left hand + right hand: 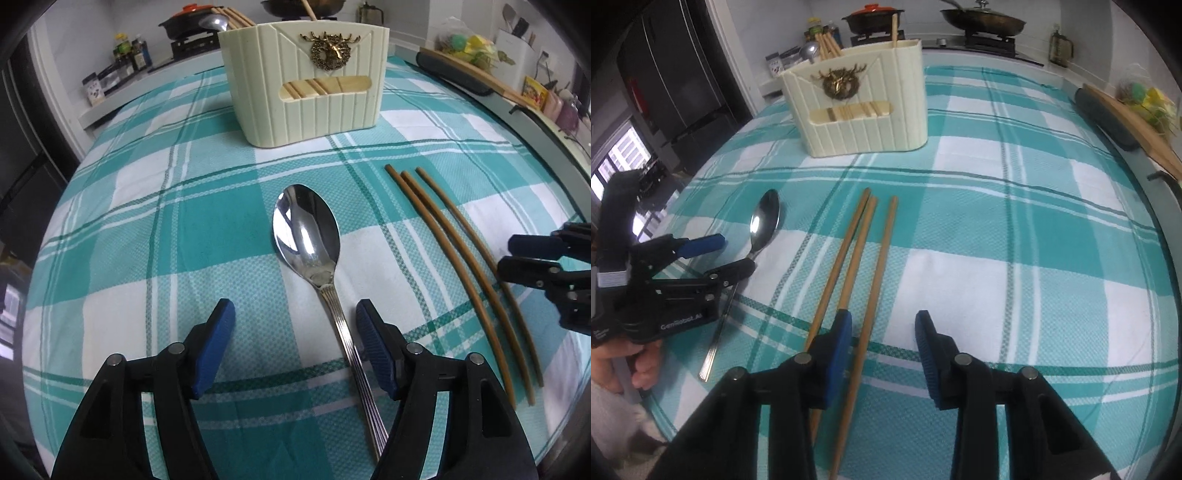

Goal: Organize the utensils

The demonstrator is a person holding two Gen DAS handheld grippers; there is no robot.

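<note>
A steel spoon (306,236) lies on the checked tablecloth, bowl pointing away; it also shows in the right wrist view (764,221). My left gripper (295,343) is open, low over the spoon's handle, which runs between its fingers close to the right one. Three brown chopsticks (454,258) lie side by side to the right of the spoon. My right gripper (882,350) is open around the rightmost chopstick (875,280), and its left finger (836,354) lies over the other two. A cream utensil holder (306,81) with a gold deer emblem stands beyond and holds chopsticks and a spoon.
A round table with a teal and white checked cloth (129,221). A wooden board and dark roll (1108,118) lie at the right rim. A stove with pots (982,18) and bottles (129,55) stand behind the table.
</note>
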